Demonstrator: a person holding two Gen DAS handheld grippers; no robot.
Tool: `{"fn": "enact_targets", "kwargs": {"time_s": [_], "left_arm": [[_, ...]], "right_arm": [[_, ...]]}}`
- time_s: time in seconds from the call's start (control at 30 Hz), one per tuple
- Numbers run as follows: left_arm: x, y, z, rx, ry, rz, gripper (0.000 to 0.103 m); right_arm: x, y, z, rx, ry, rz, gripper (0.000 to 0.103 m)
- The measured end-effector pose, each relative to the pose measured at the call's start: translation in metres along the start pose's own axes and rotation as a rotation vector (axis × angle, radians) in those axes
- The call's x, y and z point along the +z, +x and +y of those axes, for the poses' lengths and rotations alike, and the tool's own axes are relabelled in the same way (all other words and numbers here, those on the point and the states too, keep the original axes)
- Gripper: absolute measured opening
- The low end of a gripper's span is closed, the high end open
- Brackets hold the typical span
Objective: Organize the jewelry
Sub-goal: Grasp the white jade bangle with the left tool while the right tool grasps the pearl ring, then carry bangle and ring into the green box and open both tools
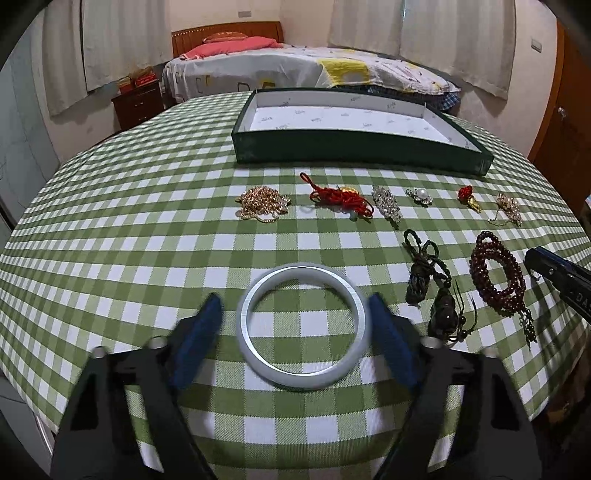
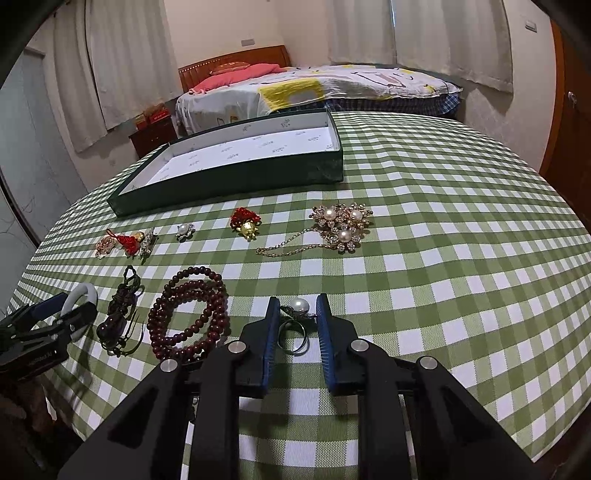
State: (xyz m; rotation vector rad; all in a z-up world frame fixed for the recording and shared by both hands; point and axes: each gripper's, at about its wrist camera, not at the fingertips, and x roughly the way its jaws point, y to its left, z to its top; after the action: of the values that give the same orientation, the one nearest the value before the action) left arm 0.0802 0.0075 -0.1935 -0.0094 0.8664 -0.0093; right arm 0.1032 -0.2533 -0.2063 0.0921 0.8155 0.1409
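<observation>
A home bedroom is shown. A made bed (image 1: 310,66) with a wooden headboard (image 1: 225,35) and pink pillow (image 1: 229,46) is seen at twelve o'clock, pale curtains (image 1: 454,40) at one o'clock, a dark nightstand (image 1: 136,105) at ten o'clock, beyond a green-checked tablecloth (image 1: 147,229).

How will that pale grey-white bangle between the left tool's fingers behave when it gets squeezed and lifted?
The pale grey-white bangle looks like a rigid, glossy ring, so it probably won't flex but may slip on the blue pads. Being round, it could roll if dropped onto the green checked tablecloth. If stone or glass, likely brittle.
</observation>
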Motion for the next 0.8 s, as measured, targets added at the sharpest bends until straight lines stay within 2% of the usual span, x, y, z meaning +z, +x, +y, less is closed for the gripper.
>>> {"fn": "enact_targets", "kwargs": {"time_s": [0.27, 0.4, 0.6, 0.8], "left_arm": [[0.001, -0.002, 0.004, -0.024, -0.014, -0.012, 0.069], [0.001, -0.004, 0.005, -0.01, -0.02, -0.019, 0.069], [0.007, -0.015, 0.001, 0.02, 0.016, -0.065, 0.069], [0.023, -0.025, 0.0, 0.006, 0.013, -0.096, 0.069]], "right_arm": [[0.0, -0.001, 0.002, 0.003, -0.005, -0.003, 0.021], [0.0, -0.002, 0.003, 0.01, -0.005, -0.005, 0.021], [0.003, -0.007, 0.004, 0.018, -0.01, -0.02, 0.021], [0.017, -0.019, 0.009, 0.031, -0.014, -0.055, 0.021]]}}
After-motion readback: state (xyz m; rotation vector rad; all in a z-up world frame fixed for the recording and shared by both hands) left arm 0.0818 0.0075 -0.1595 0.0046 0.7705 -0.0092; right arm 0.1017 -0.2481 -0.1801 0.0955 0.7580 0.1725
